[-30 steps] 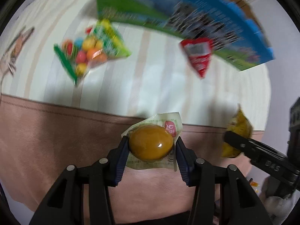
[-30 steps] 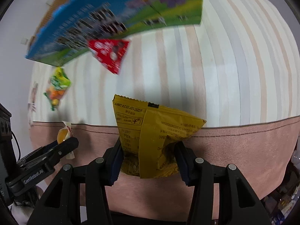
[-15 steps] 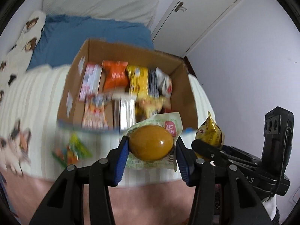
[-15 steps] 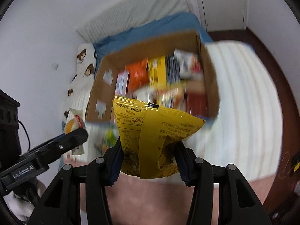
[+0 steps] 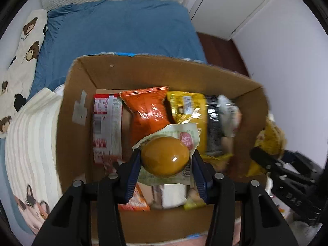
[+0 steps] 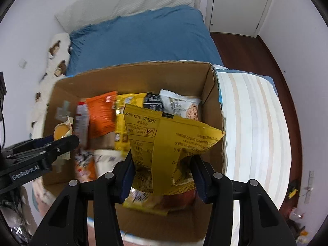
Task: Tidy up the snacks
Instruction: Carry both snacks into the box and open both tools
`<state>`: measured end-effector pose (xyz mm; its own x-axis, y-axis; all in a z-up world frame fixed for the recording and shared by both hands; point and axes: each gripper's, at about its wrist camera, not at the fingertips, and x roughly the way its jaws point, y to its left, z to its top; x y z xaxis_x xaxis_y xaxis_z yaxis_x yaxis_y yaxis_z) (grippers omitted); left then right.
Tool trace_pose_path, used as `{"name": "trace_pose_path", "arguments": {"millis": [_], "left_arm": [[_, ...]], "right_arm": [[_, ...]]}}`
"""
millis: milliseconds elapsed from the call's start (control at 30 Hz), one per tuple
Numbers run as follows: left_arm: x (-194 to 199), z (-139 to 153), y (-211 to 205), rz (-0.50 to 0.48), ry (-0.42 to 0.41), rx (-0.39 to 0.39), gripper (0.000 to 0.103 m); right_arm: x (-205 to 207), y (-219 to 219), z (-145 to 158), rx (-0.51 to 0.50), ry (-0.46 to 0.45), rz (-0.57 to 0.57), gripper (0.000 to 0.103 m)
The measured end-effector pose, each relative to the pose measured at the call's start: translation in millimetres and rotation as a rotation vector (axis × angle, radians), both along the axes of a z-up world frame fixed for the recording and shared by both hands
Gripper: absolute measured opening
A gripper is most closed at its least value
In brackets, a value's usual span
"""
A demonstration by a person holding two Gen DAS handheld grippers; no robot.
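Snacks both clamped: packaged egg (image 5: 165, 158) in left gripper (image 5: 166, 169), yellow bag (image 6: 170, 141) in right gripper (image 6: 164, 170). Suspended directly above open cardboard box (image 5: 143, 71); release straight down indicated, neither nearer.

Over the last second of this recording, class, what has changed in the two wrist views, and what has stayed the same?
Both grippers have travelled from above the striped blanket, where loose snacks lay, to over the open cardboard box, which now fills both views. Nothing was picked up or released. The left gripper stays shut on the packaged egg; the right gripper stays shut on the yellow snack bag.
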<state>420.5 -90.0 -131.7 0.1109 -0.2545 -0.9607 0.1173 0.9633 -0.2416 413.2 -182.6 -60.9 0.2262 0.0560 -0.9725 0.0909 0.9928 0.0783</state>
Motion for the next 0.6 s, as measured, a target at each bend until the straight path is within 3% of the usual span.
{"name": "trace_pose_path", "arguments": {"millis": [200, 300, 367, 433, 600], "left_arm": [[20, -42, -6, -0.028, 0.077, 0.021, 0.048], [24, -55, -7, -0.036, 0.138, 0.016, 0.050], [24, -60, -9, -0.054, 0.152, 0.013, 0.063], [24, -61, -9, -0.057, 0.137, 0.030, 0.091], [22, -54, -5, -0.036, 0.116, 0.033, 0.092]], "right_arm": [[21, -9, -42, 0.021, 0.096, -0.020, 0.054], [27, -13, -60, 0.009, 0.142, -0.019, 0.069], [27, -12, -64, 0.010, 0.148, -0.004, 0.088], [28, -8, -65, 0.027, 0.158, 0.002, 0.094], [26, 0, -63, 0.008, 0.150, 0.006, 0.095]]}}
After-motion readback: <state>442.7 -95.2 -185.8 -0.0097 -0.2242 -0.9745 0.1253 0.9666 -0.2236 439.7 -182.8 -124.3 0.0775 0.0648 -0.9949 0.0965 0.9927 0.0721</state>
